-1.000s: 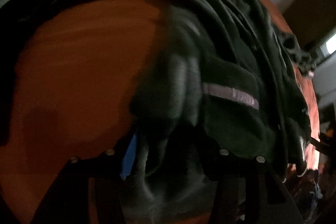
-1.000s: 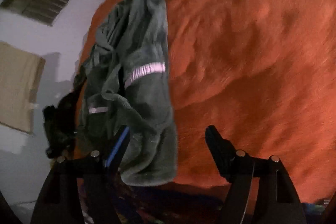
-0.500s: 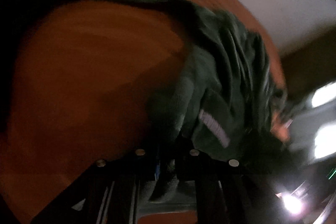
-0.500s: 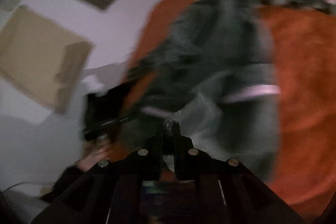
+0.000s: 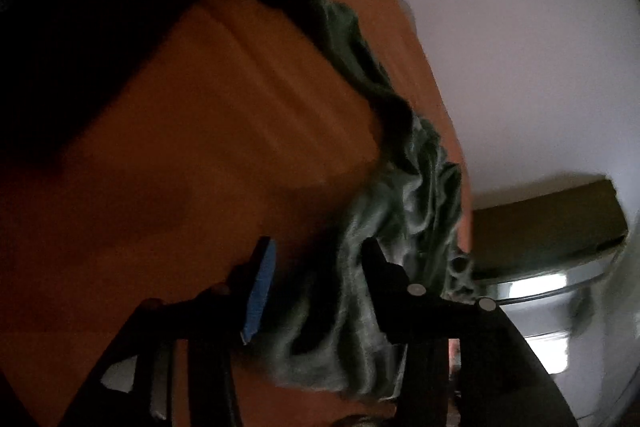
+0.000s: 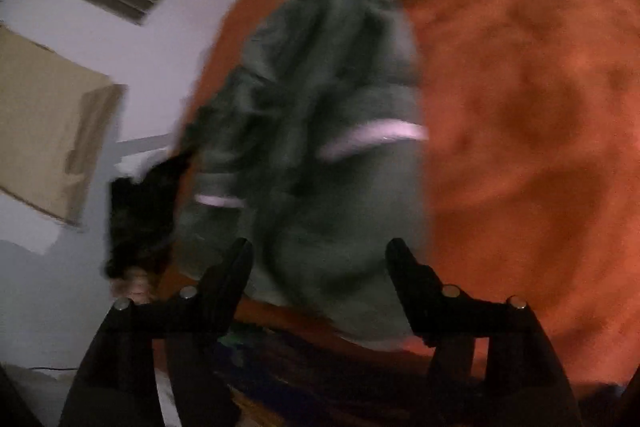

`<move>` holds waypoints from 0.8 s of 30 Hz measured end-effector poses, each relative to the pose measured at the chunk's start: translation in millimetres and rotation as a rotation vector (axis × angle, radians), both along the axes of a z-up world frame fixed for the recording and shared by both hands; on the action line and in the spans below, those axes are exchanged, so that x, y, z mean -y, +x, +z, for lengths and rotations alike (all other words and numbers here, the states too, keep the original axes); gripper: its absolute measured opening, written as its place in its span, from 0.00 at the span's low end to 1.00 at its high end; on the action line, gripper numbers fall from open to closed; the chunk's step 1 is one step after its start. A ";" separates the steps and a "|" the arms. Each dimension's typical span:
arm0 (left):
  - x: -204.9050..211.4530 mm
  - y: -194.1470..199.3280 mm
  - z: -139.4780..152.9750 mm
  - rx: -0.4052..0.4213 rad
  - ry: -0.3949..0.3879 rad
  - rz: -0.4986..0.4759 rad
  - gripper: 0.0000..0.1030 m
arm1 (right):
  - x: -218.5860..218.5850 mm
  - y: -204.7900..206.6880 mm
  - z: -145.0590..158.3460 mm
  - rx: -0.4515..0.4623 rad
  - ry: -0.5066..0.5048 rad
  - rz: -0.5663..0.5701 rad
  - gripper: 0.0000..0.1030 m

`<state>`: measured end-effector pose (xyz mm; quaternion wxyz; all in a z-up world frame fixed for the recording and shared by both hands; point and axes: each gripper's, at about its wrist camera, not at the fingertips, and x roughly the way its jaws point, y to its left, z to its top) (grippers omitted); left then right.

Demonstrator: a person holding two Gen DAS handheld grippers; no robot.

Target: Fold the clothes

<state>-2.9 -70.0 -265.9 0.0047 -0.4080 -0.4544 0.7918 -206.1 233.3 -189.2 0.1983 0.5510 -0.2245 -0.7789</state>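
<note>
Left wrist view. Left gripper (image 5: pixel 318 253): jaws spread apart, blue pad on the left finger visible, nothing pinched. The green garment (image 5: pixel 404 195) lies bunched between and just ahead of the fingers, running forward and to the left in a rumpled rope along the far side of the orange bedspread (image 5: pixel 192 147). Fabric sits in the gap, but whether it touches either finger cannot be told. Frame dim and smeared. White wall and a brown box to the right.

Right wrist view. Right gripper (image 6: pixel 320 255): jaws wide, released. The same garment (image 6: pixel 320 107) is directly ahead and partly between the fingers, its pale reflective stripes (image 6: pixel 372 137) just forward of the tips; a sleeve trails ahead and to the right. Bare orange cover to the right. A dark object (image 6: pixel 140 211) sits to the left at the bed edge; identity unclear. Wall vent at upper left.

Judgement: garment is laid down but crumpled; step in hand looks like re-gripping to spread it. To do it well, each gripper should take a single layer at an outer edge or hem, not the bunched middle, then the two pull apart until flat before any fold. Motion blur suggests slowing before closing.
</note>
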 end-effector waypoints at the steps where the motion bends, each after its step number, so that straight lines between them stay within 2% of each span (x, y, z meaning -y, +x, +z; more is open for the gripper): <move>1: -2.8 8.0 3.0 0.011 -0.087 -0.023 0.46 | 1.6 5.7 -8.6 0.021 0.057 0.026 0.66; 3: -18.3 16.4 4.1 0.032 -0.237 -0.073 0.46 | 4.8 17.0 -25.9 0.064 0.172 0.079 0.66; 5: -19.8 32.2 1.1 0.056 -0.319 -0.119 0.47 | 8.0 28.4 -43.2 0.107 0.287 0.132 0.66; 6: -20.8 39.8 -0.7 0.067 -0.355 -0.140 0.48 | 14.3 31.3 -53.0 0.139 0.285 0.160 0.66; 10: -39.2 51.1 -15.6 0.096 -0.380 -0.144 0.49 | 39.5 26.3 -63.2 0.096 0.343 0.154 0.67; 12: -53.3 48.1 -18.2 0.090 -0.423 -0.157 0.49 | 36.3 23.2 -55.3 0.062 0.305 0.094 0.63; 14: -65.2 44.1 -18.3 0.086 -0.463 -0.167 0.49 | 30.3 20.2 -45.4 0.028 0.254 0.026 0.29; 16: -73.7 40.3 -18.9 0.088 -0.502 -0.169 0.51 | 24.4 17.2 -35.5 -0.007 0.202 -0.042 0.16; 18: -82.9 33.0 -18.2 0.083 -0.531 -0.147 0.65 | 18.4 14.1 -25.6 -0.041 0.151 -0.110 0.12; 19: -87.5 29.2 -18.2 0.078 -0.532 -0.143 0.67 | 15.5 12.6 -20.6 -0.058 0.125 -0.144 0.12; 21: -96.7 21.5 -18.1 0.069 -0.535 -0.135 0.68 | 9.5 9.6 -10.7 -0.093 0.073 -0.212 0.12; 24: -108.7 12.6 -13.2 0.049 -0.571 -0.108 0.68 | 11.7 4.9 -18.8 -0.007 0.006 -0.215 0.12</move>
